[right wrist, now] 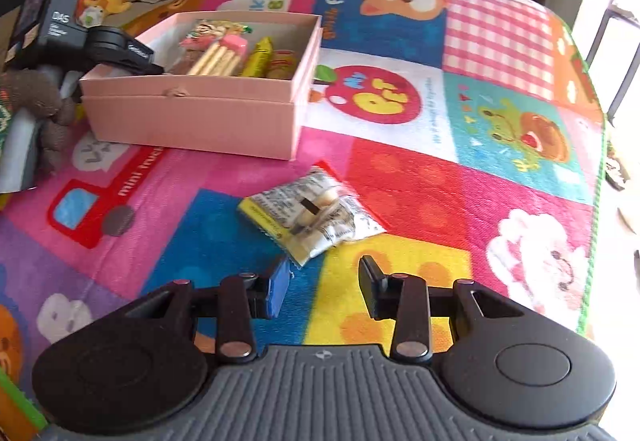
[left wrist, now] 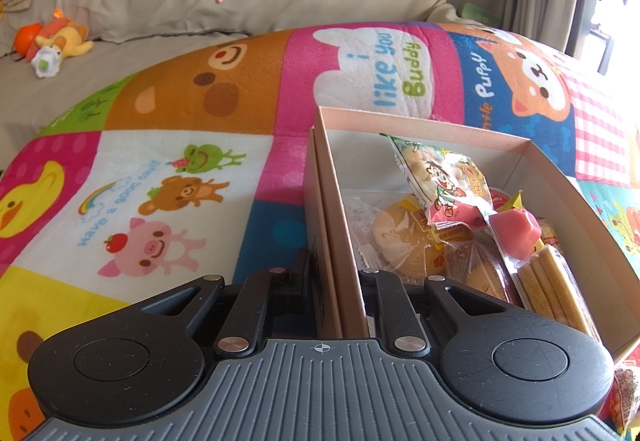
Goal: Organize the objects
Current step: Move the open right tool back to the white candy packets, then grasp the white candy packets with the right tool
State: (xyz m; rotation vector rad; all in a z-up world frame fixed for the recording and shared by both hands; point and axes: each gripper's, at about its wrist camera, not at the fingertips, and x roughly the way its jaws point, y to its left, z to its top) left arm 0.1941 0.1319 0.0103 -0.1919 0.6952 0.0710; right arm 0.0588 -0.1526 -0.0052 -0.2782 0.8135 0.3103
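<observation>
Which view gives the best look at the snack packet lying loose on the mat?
The right wrist view. The snack packet lies whole and unobstructed on the mat, just ahead of the open right tool, apart from the pink box. The left wrist view shows only a packet edge at its lower right corner, possibly the same one.

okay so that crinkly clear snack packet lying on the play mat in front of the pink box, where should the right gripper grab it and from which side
Probably the near corner of the crinkly clear snack packet, approached low from the right gripper side. The packet lies flat on the colourful play mat, and that thin sealed edge points toward the open jaws, while the middle bulges over its contents.
</observation>
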